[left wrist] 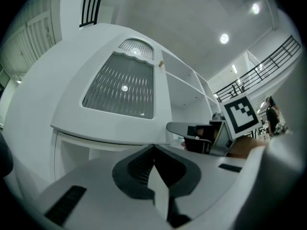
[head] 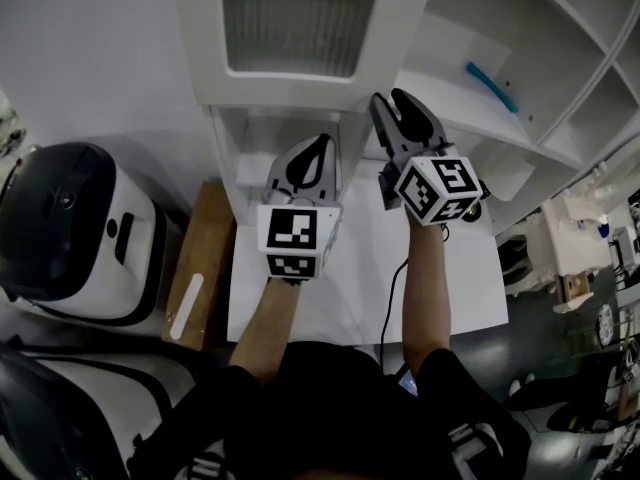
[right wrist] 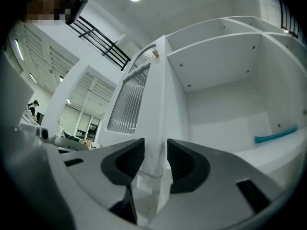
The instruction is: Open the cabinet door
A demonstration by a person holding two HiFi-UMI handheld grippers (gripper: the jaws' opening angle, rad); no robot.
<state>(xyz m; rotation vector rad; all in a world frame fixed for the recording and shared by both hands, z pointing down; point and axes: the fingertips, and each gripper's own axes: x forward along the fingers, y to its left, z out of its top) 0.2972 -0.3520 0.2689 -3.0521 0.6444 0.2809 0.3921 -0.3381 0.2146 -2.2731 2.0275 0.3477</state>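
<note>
- White-framed cabinet door with a ribbed glass panel (head: pixel 290 28): its free edge stands between the parted jaws of the right gripper (right wrist: pixel 155 150), and the pads do not seem to press it. I would draw that gripper straight back without nudging the edge.
- The left gripper (left wrist: pixel 153 150) is closed on nothing, below the door and apart from it; best kept clear.
- The door stands swung well out from the white open-shelf cabinet (head: pixel 450 28), leaving the shelves exposed.
</note>
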